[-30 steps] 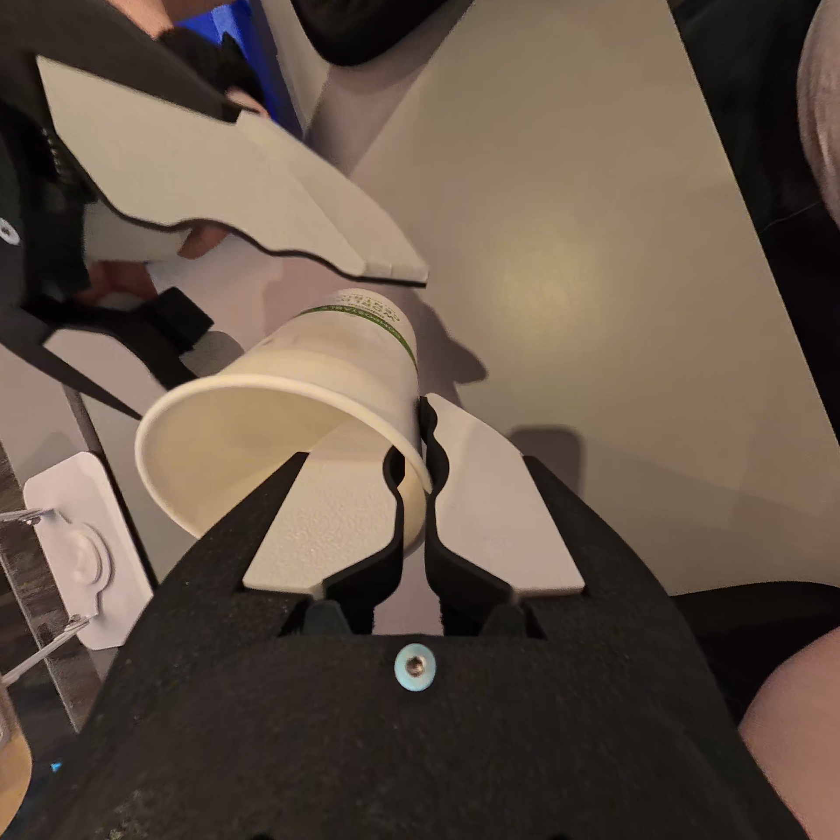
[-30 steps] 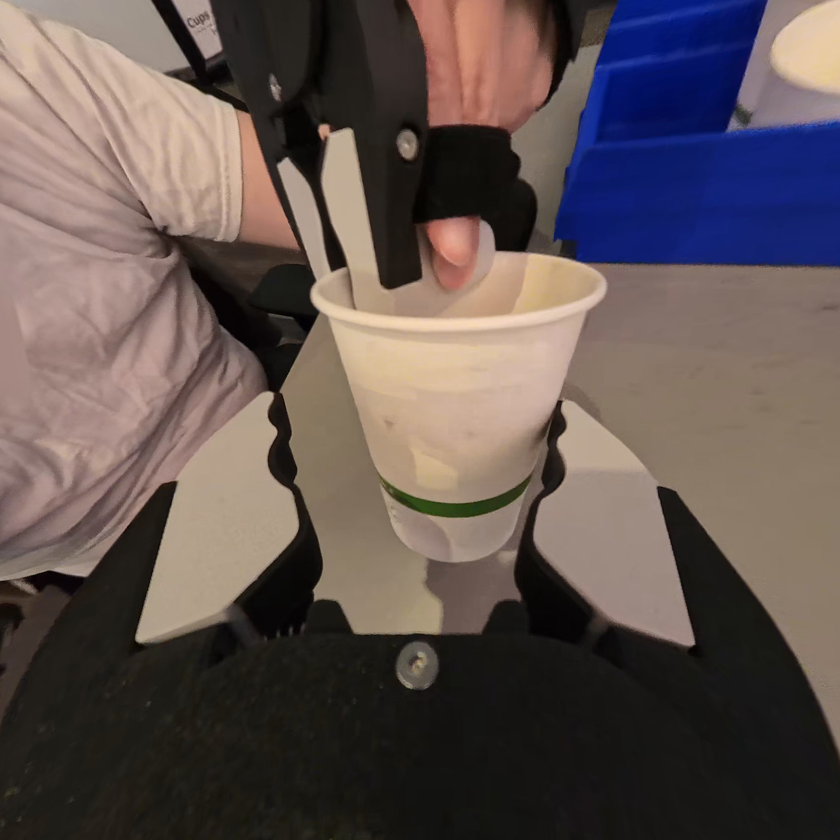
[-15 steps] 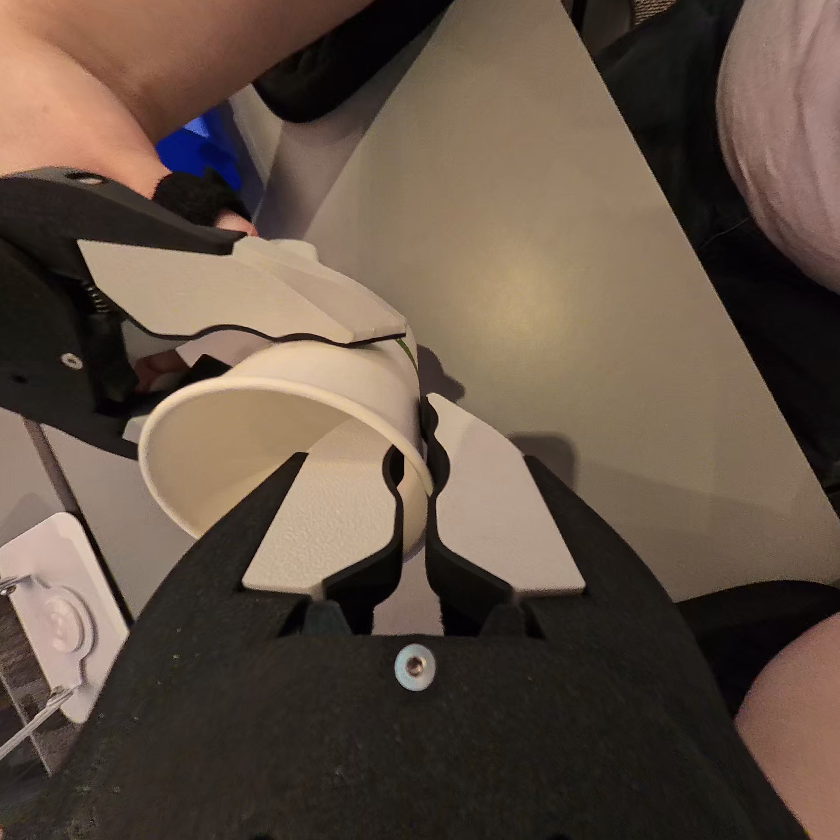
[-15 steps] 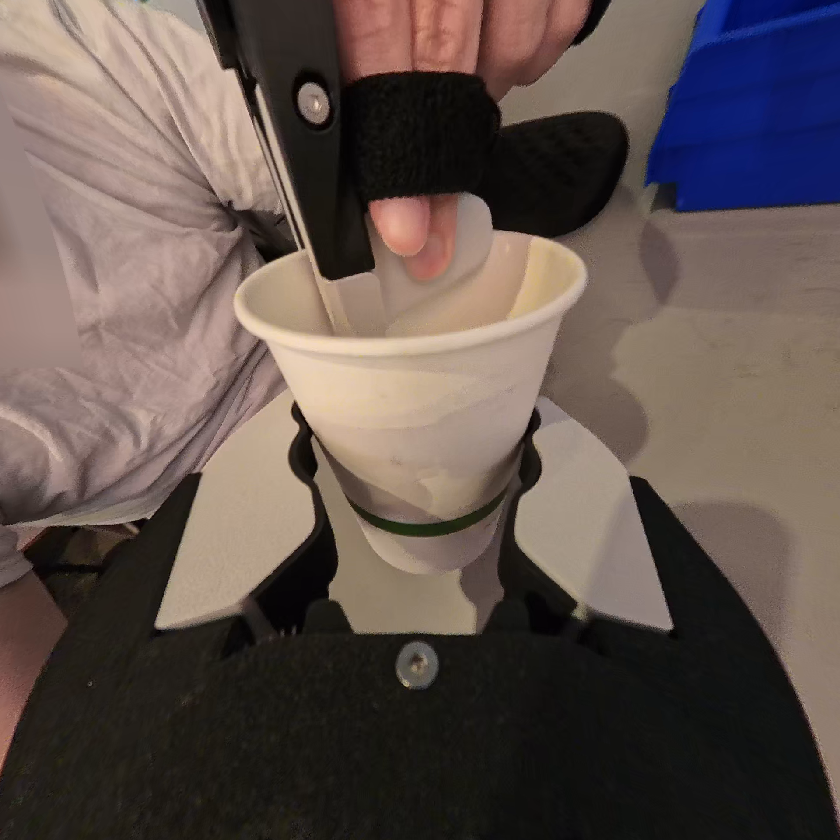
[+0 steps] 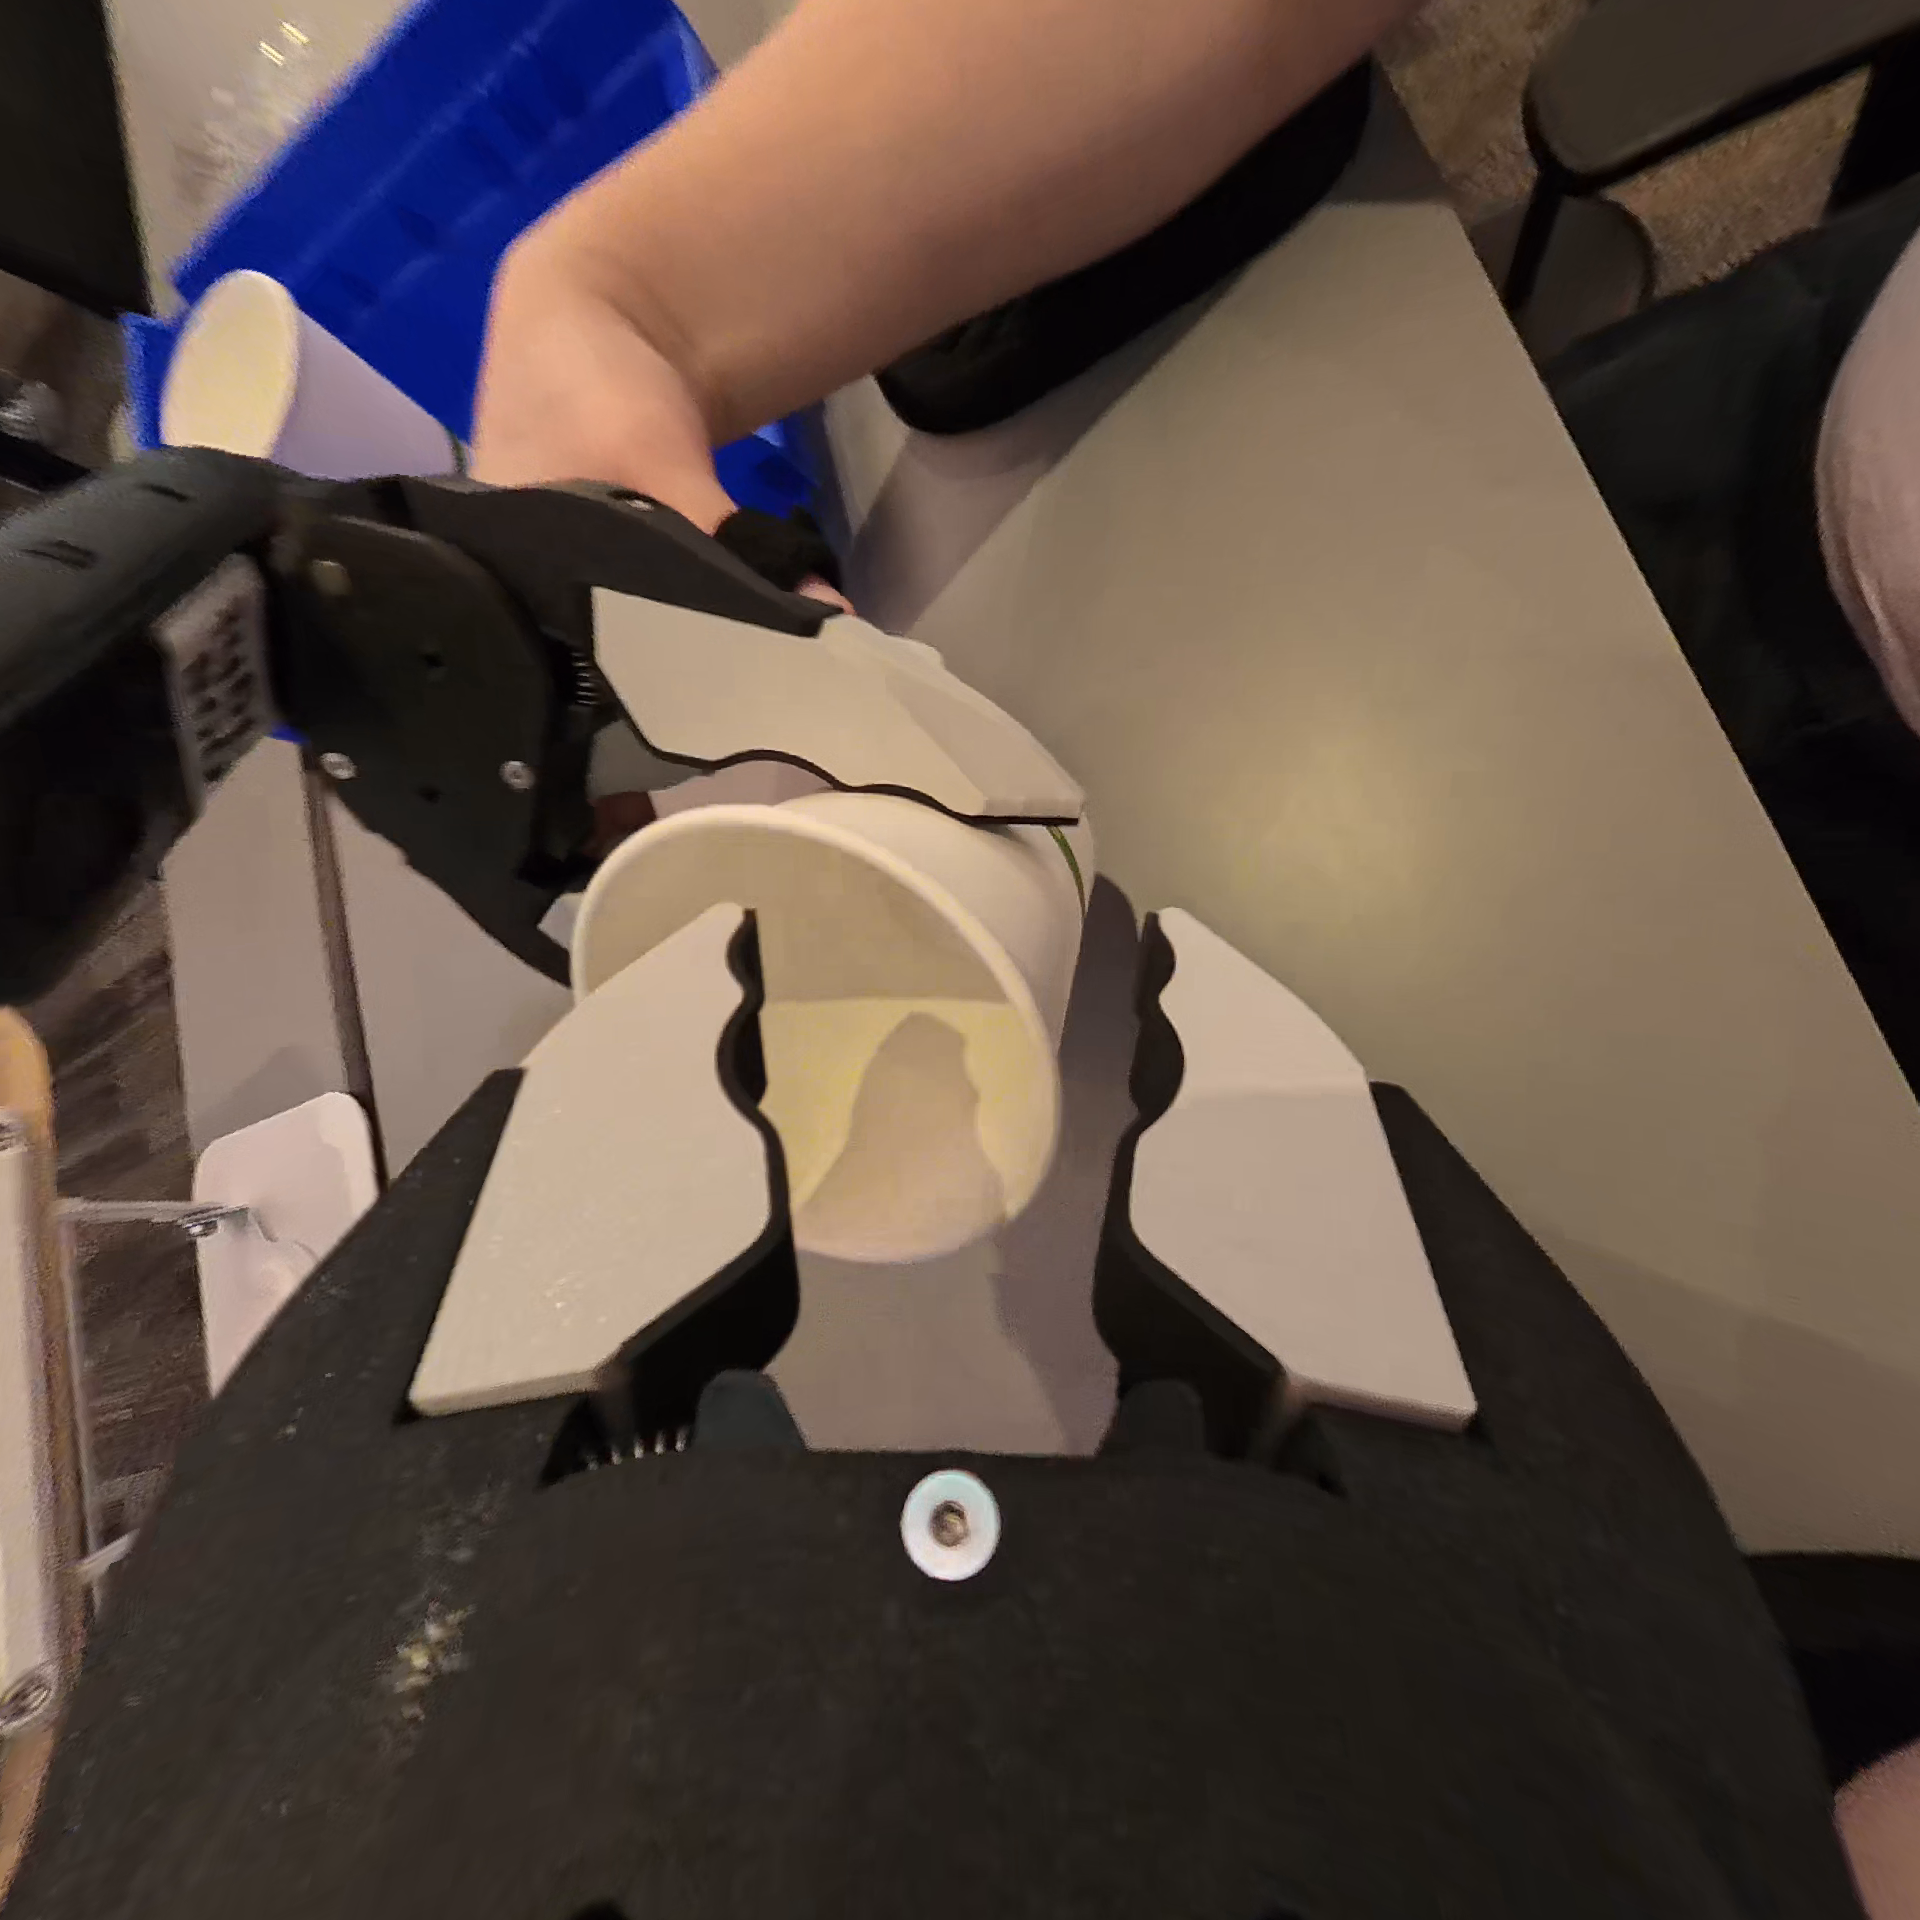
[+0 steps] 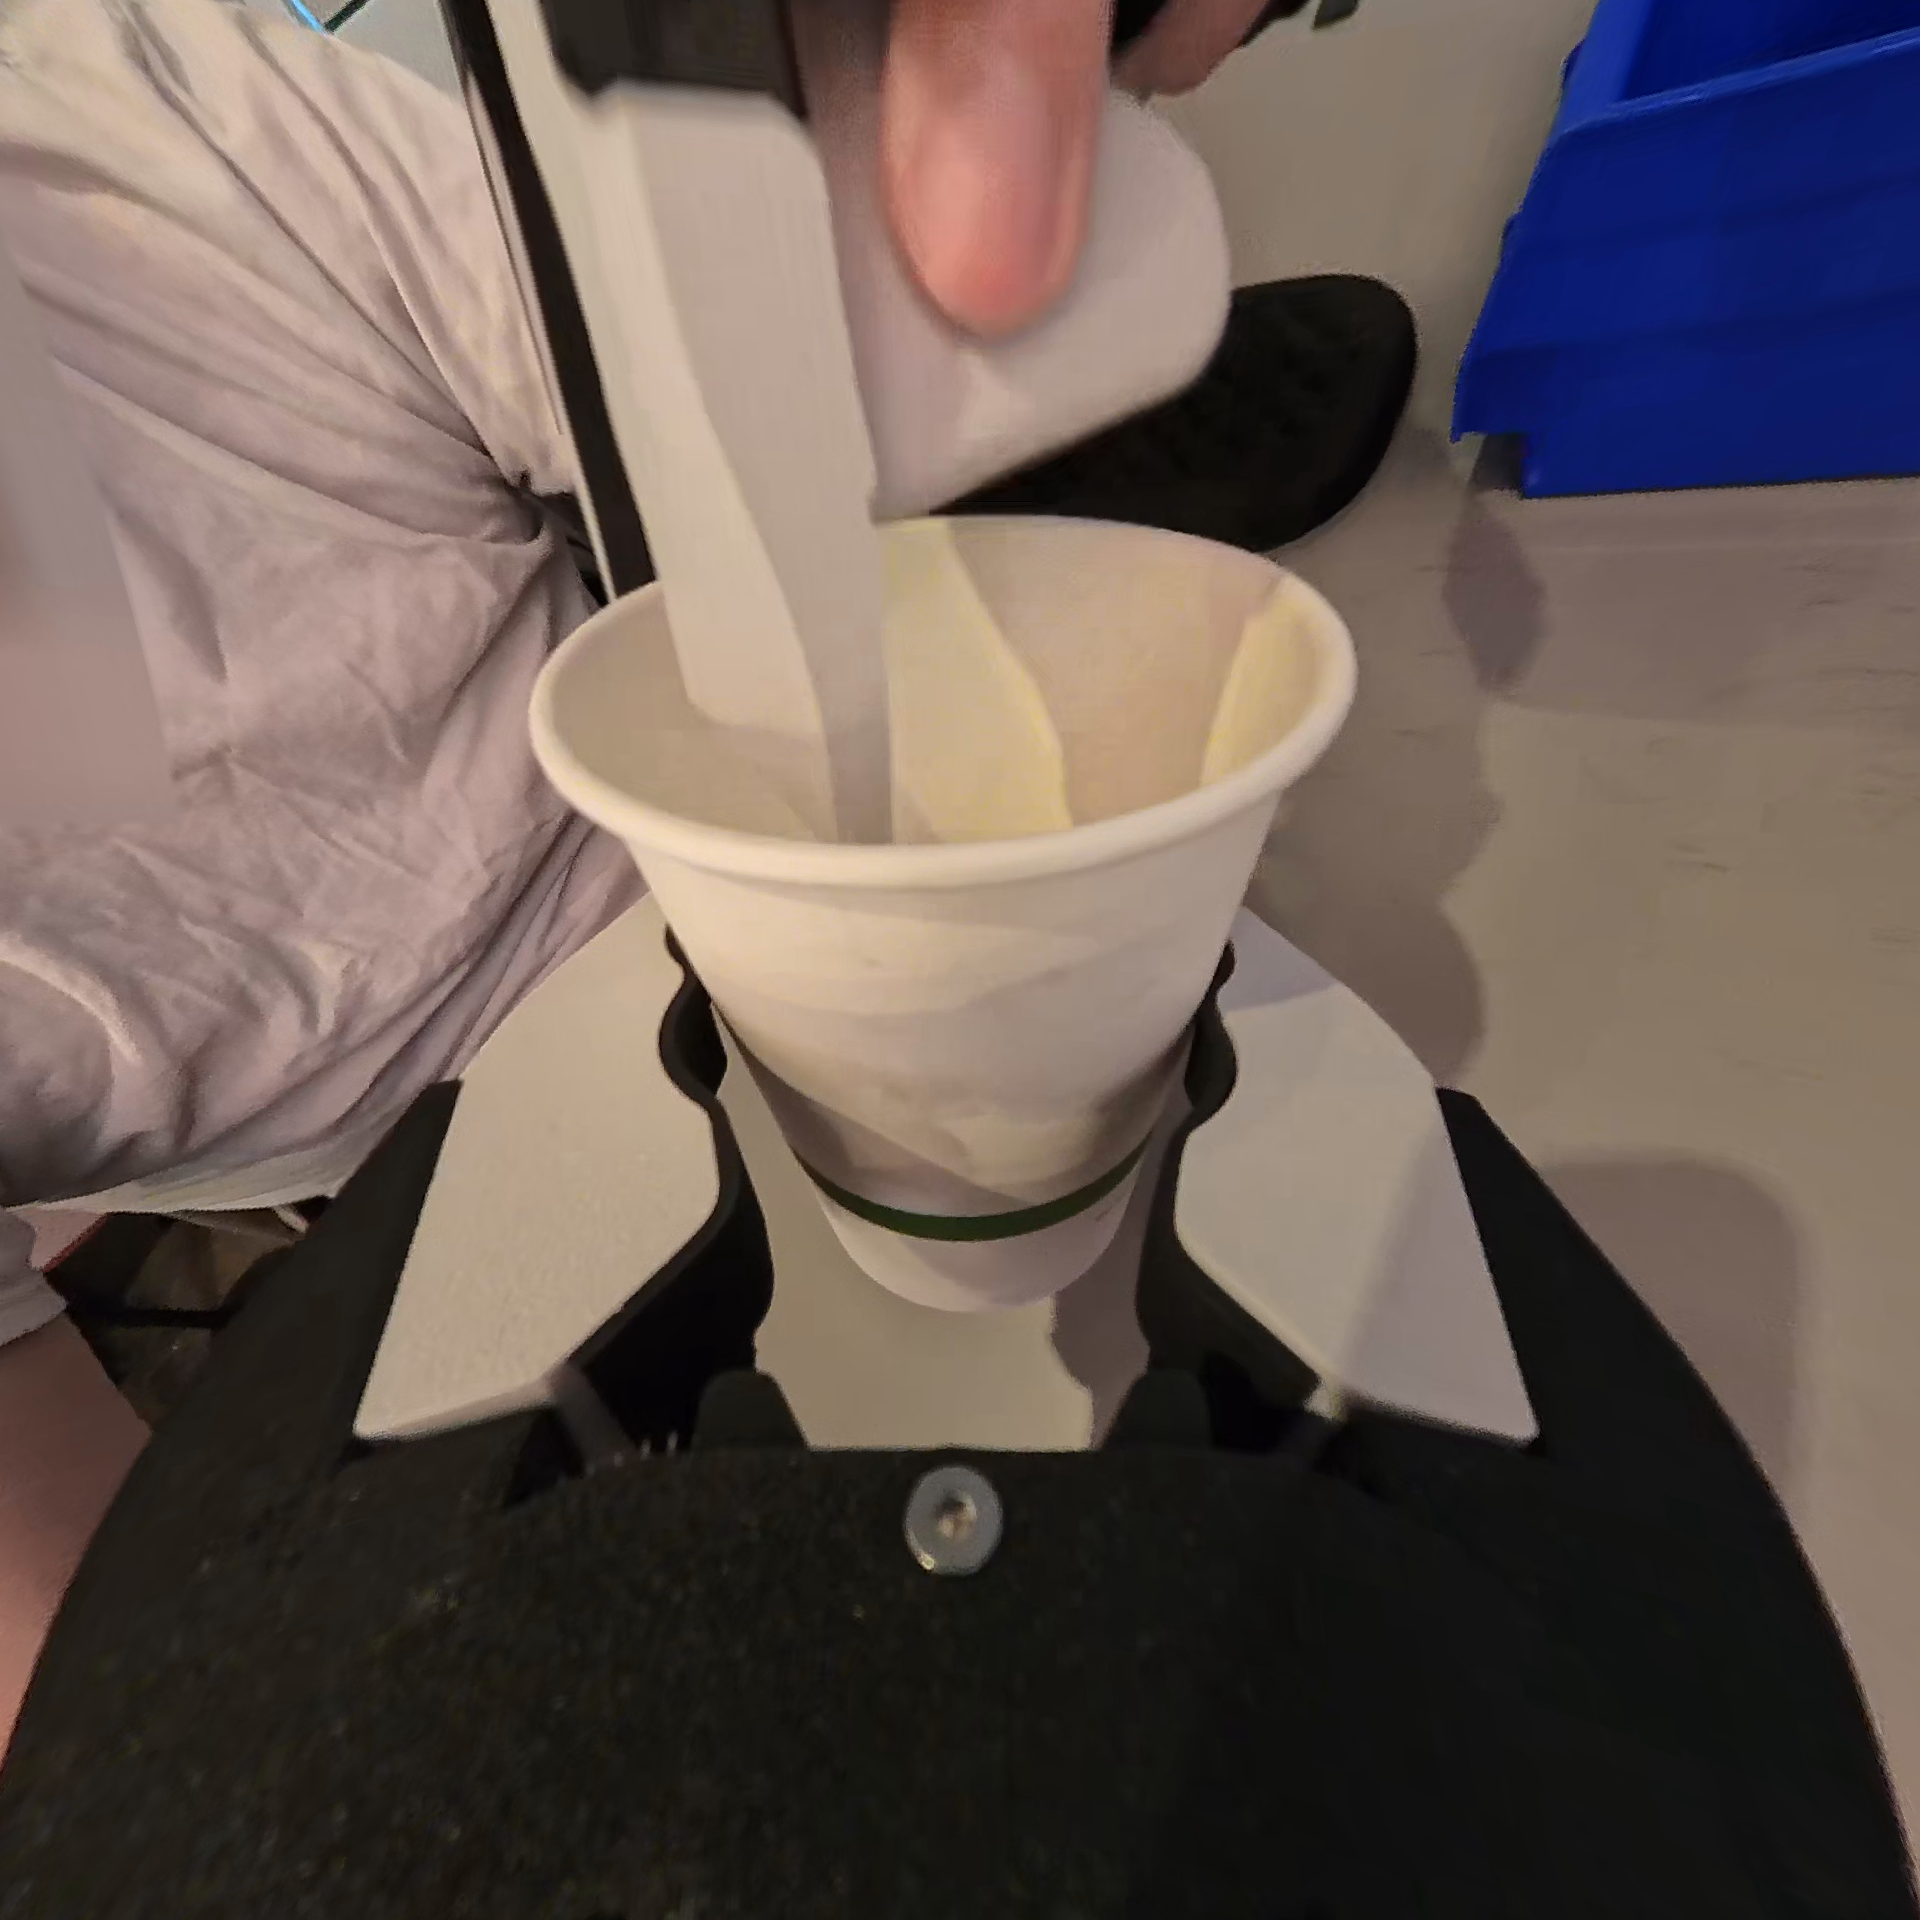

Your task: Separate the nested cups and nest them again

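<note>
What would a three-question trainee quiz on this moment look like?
1. True or false: the left gripper is clamped shut on the rim of the cup.
2. What holds the cup by its body? A) the right gripper B) the left gripper C) a bare hand
3. What colour is the bin beyond the table?

Key:
1. False. Its jaws stand open, with one finger inside the cup's mouth and the other outside the wall.
2. A
3. Blue
</note>
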`<state>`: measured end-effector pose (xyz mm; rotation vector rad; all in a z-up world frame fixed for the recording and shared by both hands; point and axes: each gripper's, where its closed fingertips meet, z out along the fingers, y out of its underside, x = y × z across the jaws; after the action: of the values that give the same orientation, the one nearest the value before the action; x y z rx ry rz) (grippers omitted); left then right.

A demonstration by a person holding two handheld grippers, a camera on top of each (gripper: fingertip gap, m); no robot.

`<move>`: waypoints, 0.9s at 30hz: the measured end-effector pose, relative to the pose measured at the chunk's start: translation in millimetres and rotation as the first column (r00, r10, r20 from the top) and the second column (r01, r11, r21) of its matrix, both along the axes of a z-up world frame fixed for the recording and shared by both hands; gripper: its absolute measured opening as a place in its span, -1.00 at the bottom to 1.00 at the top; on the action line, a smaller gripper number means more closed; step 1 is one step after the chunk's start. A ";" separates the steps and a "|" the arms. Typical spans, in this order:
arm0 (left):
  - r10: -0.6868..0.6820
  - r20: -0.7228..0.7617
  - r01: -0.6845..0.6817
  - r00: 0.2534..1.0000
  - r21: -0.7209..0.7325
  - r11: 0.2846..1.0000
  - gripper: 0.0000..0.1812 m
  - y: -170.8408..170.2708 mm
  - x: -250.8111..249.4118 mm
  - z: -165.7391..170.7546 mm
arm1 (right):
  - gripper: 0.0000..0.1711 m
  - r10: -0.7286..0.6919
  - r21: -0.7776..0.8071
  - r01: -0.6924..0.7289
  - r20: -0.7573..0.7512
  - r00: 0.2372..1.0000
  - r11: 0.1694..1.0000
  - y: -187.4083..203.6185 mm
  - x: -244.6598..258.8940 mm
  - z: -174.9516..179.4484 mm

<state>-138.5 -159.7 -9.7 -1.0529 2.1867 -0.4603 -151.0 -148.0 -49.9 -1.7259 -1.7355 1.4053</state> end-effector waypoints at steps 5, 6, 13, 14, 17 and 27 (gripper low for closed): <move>0.093 0.218 -0.086 0.971 -0.043 0.995 -0.20 15.6 -12.1 51.6 | 0.03 -0.120 0.039 0.121 -0.040 0.992 0.992 23.2 14.8 16.2; 0.115 0.257 -0.104 0.959 -0.059 0.993 -0.19 18.8 -17.1 62.2 | 0.03 -0.159 0.056 0.162 -0.060 0.986 0.985 30.2 20.7 23.4; 0.333 0.572 -0.301 0.750 -0.154 0.941 -0.21 60.3 -53.1 139.3 | 0.03 -0.681 0.300 0.775 -0.371 0.632 0.556 117.7 140.0 124.6; 0.376 0.585 -0.339 0.719 -0.177 0.924 -0.24 68.1 -58.5 144.5 | 0.03 -0.747 0.292 0.870 -0.447 0.491 0.397 131.6 174.3 140.2; 0.471 0.577 -0.423 0.667 -0.227 0.877 -0.23 85.0 -71.3 148.6 | 0.03 -0.809 0.196 0.979 -0.583 0.079 -0.047 151.1 280.3 160.3; 0.577 0.604 -0.409 0.549 -0.408 0.816 -0.33 96.7 -81.8 168.8 | 0.03 -0.890 0.158 0.960 -0.434 -0.142 -0.230 174.3 367.1 90.5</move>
<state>-220.3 -63.0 159.1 -1.2839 1.0870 -0.7062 216.2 26.3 40.5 -1.7118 -0.0403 0.2152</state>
